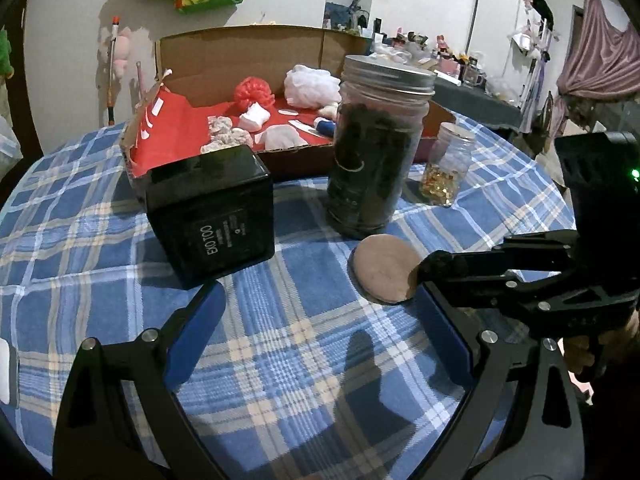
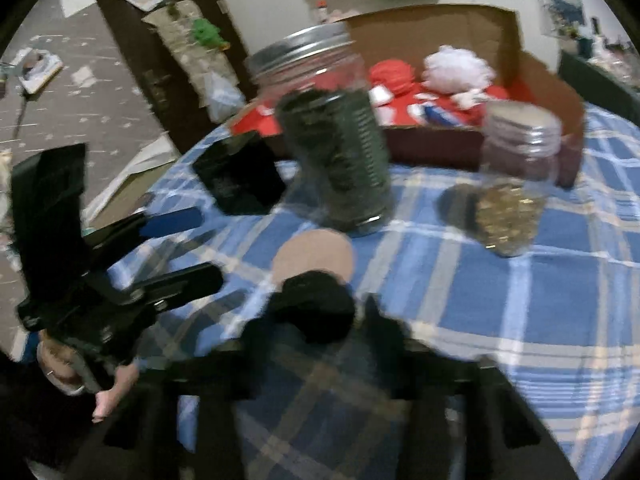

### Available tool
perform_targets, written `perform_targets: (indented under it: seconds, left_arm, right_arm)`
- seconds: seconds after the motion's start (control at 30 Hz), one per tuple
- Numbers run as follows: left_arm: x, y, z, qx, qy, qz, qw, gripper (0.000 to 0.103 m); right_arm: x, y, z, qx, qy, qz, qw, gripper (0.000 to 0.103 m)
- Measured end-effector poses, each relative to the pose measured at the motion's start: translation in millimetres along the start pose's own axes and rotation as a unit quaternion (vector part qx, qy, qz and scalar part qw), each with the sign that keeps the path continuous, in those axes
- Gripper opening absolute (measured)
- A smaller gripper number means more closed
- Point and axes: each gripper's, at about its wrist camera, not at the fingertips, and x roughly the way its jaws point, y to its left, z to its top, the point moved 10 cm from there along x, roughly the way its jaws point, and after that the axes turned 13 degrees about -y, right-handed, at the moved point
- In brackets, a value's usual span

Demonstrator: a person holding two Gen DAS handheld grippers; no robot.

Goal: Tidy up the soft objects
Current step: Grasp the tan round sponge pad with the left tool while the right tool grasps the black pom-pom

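- The pad [image 1: 382, 274], a thin tan disc, lay flat on the desk [image 1: 280, 360] just in front of the big jar [image 1: 376, 152].
- The right gripper [image 1: 416, 276] had its fingers clenched on the pad's near edge.
- The left gripper [image 1: 320, 340] was released and empty, nearby.
- The pad looked light, soft and floppy, so a pinch at the rim would probably let it droop; harmless.
- The box [image 1: 240, 52] behind already held other soft things.

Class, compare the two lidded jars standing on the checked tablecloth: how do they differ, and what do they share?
The big jar is taller and wider than the small jar. The big jar is packed nearly full with dark stuff; the small jar holds only a low layer of golden bits. Both stand upright, clear-walled, with lids on, in front of the cardboard box.
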Motion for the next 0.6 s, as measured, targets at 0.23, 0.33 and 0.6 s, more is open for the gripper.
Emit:
perform_targets:
  seconds: [0.23,0.33,0.6]
  left_arm:
    - [4,-11,1,-0.002,0.005,-0.016,0.9999,0.096]
    - [8,-20,1,0.008,0.006,-0.02,0.9997,0.096]
    - [21,-42,-1,0.031,0.021,-0.039,0.9985,0.096]
  right_arm:
    - [-22,-9,8,-0.012,-0.025,-0.028,0.999,0.036]
    - [-31,-29,9,-0.017,-0.022,-0.073,0.997,0.041]
    - [-38,-54,6,-0.049,-0.021,-0.126,0.991,0.077]
